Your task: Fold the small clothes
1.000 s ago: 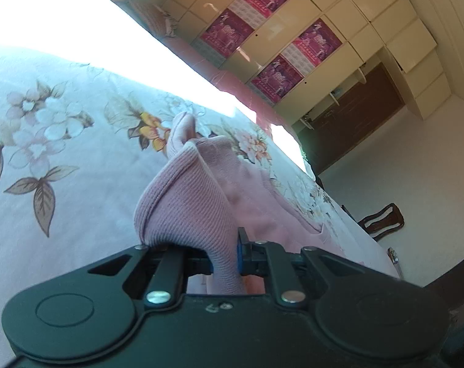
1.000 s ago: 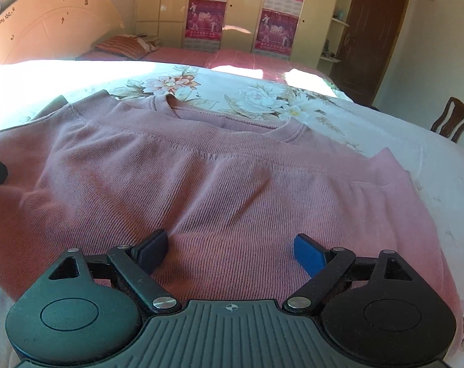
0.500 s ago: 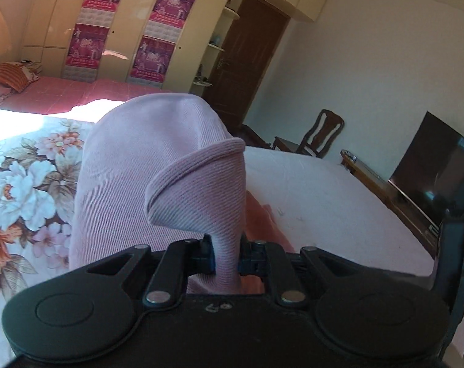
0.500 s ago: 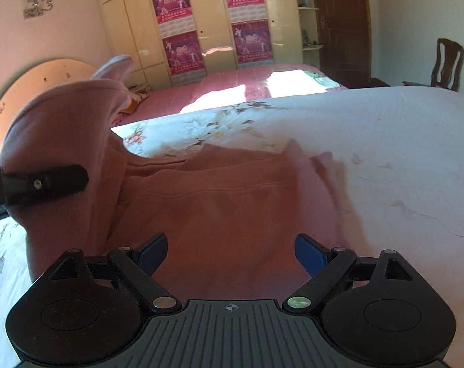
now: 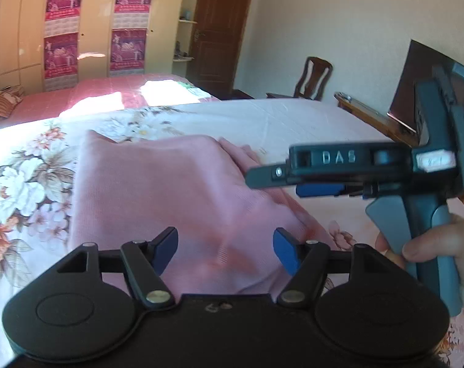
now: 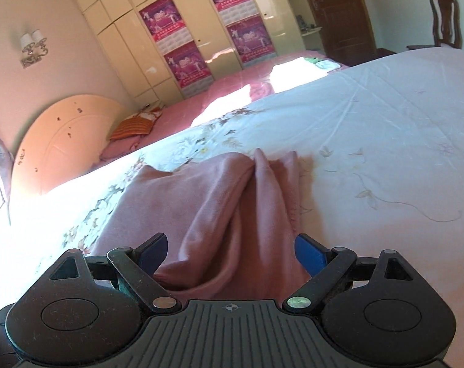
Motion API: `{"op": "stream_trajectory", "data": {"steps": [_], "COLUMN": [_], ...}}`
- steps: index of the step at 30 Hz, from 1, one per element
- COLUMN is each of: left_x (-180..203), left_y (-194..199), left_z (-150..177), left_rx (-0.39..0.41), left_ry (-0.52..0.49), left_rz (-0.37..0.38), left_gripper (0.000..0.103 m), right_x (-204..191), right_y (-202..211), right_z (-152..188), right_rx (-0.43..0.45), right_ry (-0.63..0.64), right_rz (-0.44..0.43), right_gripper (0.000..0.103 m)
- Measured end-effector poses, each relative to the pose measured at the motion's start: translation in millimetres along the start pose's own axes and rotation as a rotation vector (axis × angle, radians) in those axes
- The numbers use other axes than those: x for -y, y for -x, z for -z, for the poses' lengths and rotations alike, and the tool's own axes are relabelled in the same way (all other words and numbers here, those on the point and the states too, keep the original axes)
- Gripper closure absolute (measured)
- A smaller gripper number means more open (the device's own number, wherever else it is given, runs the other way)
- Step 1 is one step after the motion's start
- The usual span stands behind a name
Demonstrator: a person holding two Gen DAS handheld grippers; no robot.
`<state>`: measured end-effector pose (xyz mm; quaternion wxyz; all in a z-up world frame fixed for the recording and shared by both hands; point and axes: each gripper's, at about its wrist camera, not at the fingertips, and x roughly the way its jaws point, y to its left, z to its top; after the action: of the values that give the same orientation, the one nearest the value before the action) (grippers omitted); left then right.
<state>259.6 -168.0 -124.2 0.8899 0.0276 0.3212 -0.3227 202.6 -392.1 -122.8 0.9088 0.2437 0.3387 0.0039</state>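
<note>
A pink knit sweater (image 5: 170,190) lies folded over itself on the floral bedsheet (image 5: 20,190). My left gripper (image 5: 226,250) is open and empty just above its near edge. My right gripper (image 6: 232,253) is open, with the sweater's (image 6: 219,202) bunched folds lying between its fingers. In the left wrist view the right gripper (image 5: 321,181) shows side-on at the right, held by a hand, over the sweater's right side.
The bed (image 6: 385,116) stretches wide to the right. A second bed with a pink cover (image 5: 109,92) and a wardrobe with posters (image 5: 94,24) stand behind. A wooden chair (image 5: 313,78) and a dark screen (image 5: 416,86) are at the right.
My left gripper has let go of the sleeve it carried across; the sleeve now lies folded over the body. Both grippers have lowered toward the sweater.
</note>
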Motion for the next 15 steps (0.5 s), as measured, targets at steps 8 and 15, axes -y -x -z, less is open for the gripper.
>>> {"op": "stream_trajectory", "data": {"steps": [8, 15], "left_x": [-74.0, -91.2], "left_y": [-1.1, -10.5], "left_z": [-17.0, -20.7], "left_rx": [0.012, 0.004], "left_ry": [0.137, 0.141], "left_rz": [-0.219, -0.229], "left_gripper": [0.038, 0.038], "right_x": [-1.9, 1.3], "right_y": [-52.1, -60.9], "right_z": [-3.1, -10.6], "right_rx": [-0.106, -0.127], "right_ry": [-0.039, -0.039], "right_rz": [-0.06, -0.068], "right_gripper": [0.014, 0.057]}}
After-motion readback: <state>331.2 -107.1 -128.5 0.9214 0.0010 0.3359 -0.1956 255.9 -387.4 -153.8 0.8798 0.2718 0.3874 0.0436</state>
